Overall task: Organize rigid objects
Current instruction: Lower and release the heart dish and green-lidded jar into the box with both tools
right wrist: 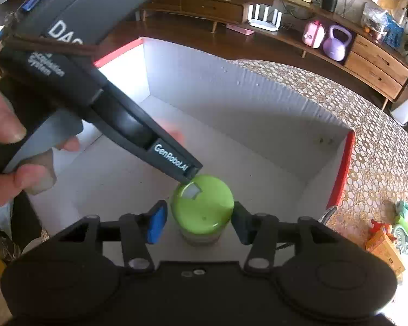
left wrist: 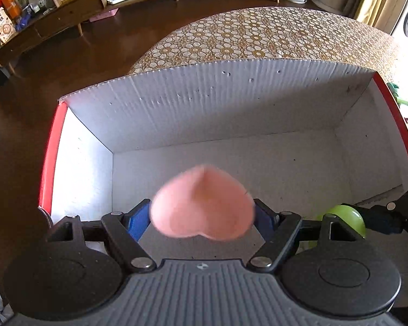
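Note:
A pink heart-shaped object (left wrist: 202, 203) sits between the blue pads of my left gripper (left wrist: 202, 218), which is shut on it and holds it above the floor of a white cardboard box (left wrist: 231, 103) with red outer sides. In the right wrist view a jar with a green lid (right wrist: 202, 206) stands on the box floor (right wrist: 258, 163). My right gripper (right wrist: 200, 224) is open around it, with a gap showing at the left pad. The green lid also shows in the left wrist view (left wrist: 345, 217). The left gripper's body (right wrist: 117, 114) crosses over the box.
The box stands on a table with a flower-patterned cloth (left wrist: 258, 35). Small toys and an orange packet (right wrist: 389, 239) lie on the cloth right of the box. A low wooden sideboard (right wrist: 285, 27) with a purple kettlebell (right wrist: 336, 42) runs along the far wall.

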A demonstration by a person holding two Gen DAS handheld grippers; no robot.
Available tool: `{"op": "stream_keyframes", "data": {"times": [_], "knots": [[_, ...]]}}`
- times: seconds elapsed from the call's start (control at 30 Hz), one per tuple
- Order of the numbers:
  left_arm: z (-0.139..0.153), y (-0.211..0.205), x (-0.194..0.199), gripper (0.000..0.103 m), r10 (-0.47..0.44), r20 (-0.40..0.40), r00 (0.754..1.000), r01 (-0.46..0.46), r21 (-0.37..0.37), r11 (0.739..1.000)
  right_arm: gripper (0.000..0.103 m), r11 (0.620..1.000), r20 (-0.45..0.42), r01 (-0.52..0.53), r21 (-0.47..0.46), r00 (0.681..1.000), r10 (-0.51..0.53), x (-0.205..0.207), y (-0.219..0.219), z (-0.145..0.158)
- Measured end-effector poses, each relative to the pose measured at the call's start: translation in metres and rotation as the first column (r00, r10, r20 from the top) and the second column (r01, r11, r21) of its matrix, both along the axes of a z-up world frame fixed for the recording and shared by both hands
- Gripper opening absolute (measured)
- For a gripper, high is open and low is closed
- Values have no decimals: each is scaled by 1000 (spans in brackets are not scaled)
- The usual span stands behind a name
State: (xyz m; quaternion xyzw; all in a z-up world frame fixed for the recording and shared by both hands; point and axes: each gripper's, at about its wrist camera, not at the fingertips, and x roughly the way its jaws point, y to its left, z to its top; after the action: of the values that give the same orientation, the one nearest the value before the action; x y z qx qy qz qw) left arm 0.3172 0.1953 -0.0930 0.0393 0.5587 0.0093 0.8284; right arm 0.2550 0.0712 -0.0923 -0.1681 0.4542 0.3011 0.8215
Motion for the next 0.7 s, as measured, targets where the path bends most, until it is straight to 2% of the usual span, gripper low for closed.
{"op": "stream_keyframes", "data": {"times": [0.3, 0.5, 0.7], "knots": [[10, -2, -11, 78, 19, 24, 1000, -19, -4, 1000, 71, 998, 29, -11, 67, 1000, 9, -14, -14, 15], [30, -6, -26, 78, 36, 75, 997, -36, 4, 999, 83, 988, 72, -9, 154, 997, -2, -26, -35, 41], [49, -9, -47, 78, 52, 112, 992, -53, 4, 999, 90, 977, 107, -5, 215, 994, -19, -33, -60, 65]]}}
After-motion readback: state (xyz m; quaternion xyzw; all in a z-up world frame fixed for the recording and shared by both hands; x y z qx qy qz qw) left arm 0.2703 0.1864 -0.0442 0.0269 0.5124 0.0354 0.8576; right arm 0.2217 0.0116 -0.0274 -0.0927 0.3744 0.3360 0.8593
